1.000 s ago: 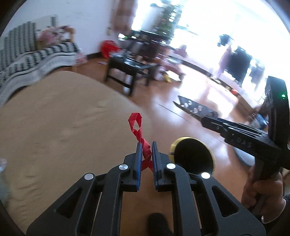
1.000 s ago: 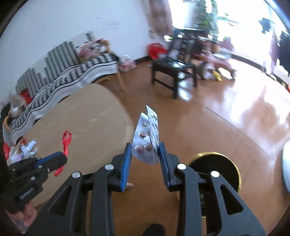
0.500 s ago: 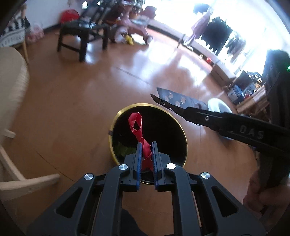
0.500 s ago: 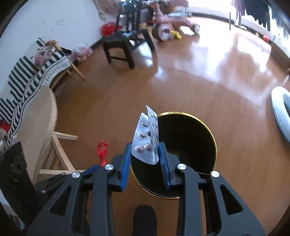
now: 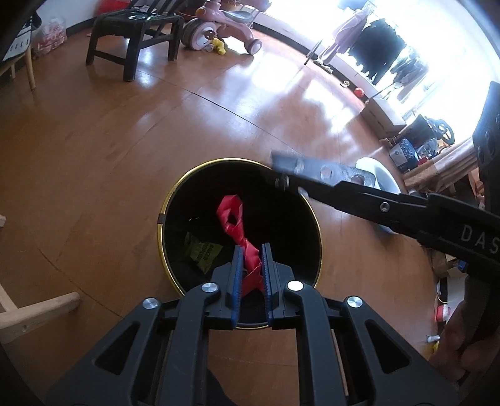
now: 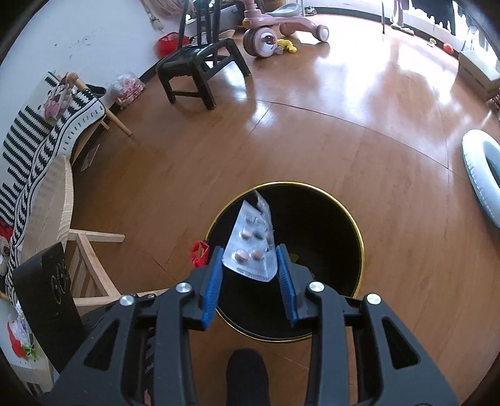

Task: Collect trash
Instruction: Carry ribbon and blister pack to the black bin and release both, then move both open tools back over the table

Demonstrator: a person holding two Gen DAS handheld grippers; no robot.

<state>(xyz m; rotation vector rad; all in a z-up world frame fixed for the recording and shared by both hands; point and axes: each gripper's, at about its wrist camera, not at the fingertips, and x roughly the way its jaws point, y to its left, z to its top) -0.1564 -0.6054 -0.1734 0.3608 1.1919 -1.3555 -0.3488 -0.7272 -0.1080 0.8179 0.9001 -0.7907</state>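
A black round trash bin with a gold rim stands on the wood floor below both grippers. My left gripper is shut on a red ribbon, held over the bin's opening. My right gripper has its jaws spread wide; a silver pill blister pack sits loosely between them over the bin, touching the right pad. The right gripper also shows in the left wrist view, with the blister pack at its tip. A yellow-green wrapper lies inside the bin.
A wooden chair frame and wicker table edge stand left of the bin. A black chair, a pink ride-on toy and a white-blue ring lie farther off on the floor.
Both grippers have moved from beside the table to above the bin and closer to it. The right jaws have opened wider, and the blister pack has tilted and loosened.
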